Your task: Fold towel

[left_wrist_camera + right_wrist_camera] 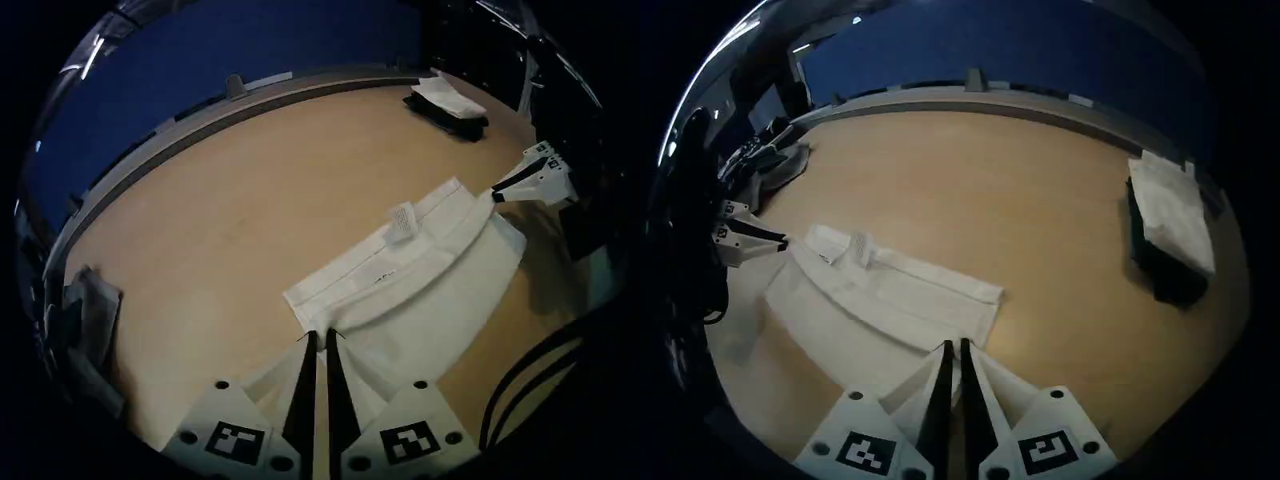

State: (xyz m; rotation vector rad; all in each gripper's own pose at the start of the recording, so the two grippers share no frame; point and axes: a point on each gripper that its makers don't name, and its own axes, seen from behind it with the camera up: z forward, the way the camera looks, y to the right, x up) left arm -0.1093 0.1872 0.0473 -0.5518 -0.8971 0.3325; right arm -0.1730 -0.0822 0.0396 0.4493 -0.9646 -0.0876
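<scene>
A white towel (416,280) lies partly doubled over on the tan table (240,216), with a small label (402,220) on its upper layer. In the left gripper view, my left gripper (320,342) is shut on the towel's near corner. The right gripper (498,192) pinches the corner at the far end of the same edge. In the right gripper view, the towel (880,300) spreads to the left. My right gripper (954,350) is shut on its near corner, and the left gripper (778,238) holds the far one. The held edge is raised slightly off the layer below.
A stack of folded white towels (450,100) rests on a dark base at the table's far side, also seen as the stack (1174,212) to the right. Grey folded cloth (90,316) sits at the table's left end. A raised ledge (200,120) borders the table before a blue wall.
</scene>
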